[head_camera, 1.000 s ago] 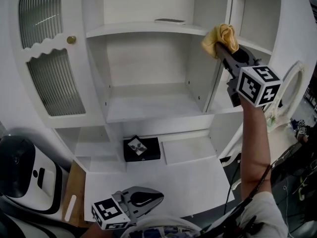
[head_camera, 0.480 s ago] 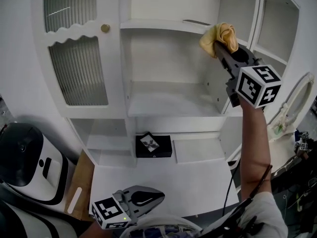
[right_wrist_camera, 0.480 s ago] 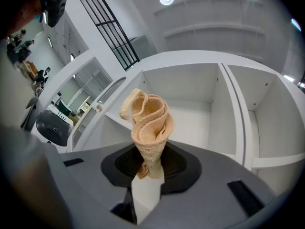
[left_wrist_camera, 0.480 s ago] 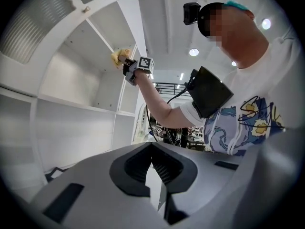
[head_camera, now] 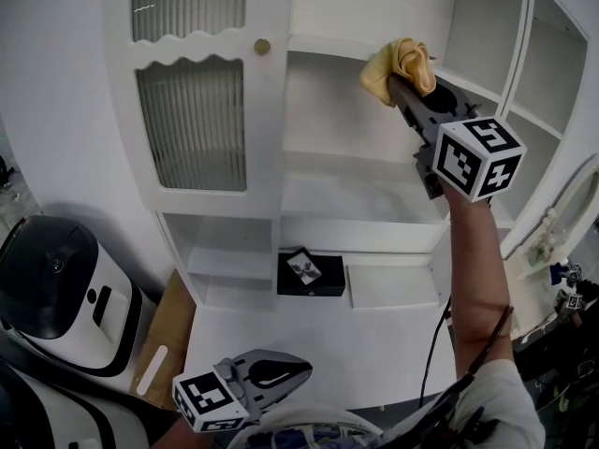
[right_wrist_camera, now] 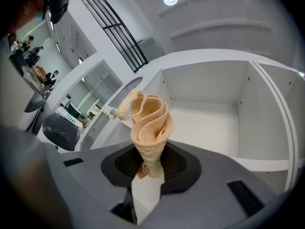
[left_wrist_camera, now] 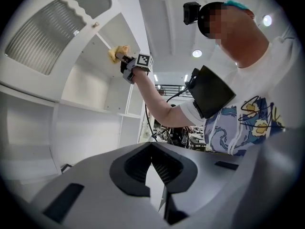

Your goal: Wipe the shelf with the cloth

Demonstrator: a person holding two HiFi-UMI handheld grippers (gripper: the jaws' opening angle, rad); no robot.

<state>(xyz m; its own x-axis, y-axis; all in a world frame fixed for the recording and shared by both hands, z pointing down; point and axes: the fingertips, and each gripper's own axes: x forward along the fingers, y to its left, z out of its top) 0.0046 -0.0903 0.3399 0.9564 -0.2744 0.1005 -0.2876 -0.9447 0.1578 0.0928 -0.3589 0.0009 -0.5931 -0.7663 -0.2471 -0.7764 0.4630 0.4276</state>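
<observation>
My right gripper (head_camera: 398, 84) is raised high and shut on a bunched yellow cloth (head_camera: 399, 64). The cloth is at the front edge of the upper shelf (head_camera: 323, 45) of a white cabinet; I cannot tell whether it touches. In the right gripper view the cloth (right_wrist_camera: 148, 123) stands up from the shut jaws, with an open white shelf compartment (right_wrist_camera: 209, 128) beyond. The left gripper view shows the cloth (left_wrist_camera: 116, 53) far off, high on the cabinet. My left gripper (head_camera: 271, 372) is low by the person's body, shut and holding nothing.
A ribbed-glass door (head_camera: 192, 124) with a brass knob (head_camera: 262, 46) is left of the open shelves. A black box (head_camera: 311, 274) lies on a low shelf above the white counter (head_camera: 309, 344). A white and black machine (head_camera: 56, 297) stands at the left.
The head view has swung left, so the cabinet sits further right in frame. The right gripper with the cloth has shifted slightly left and stays at the upper shelf. The left gripper has not moved.
</observation>
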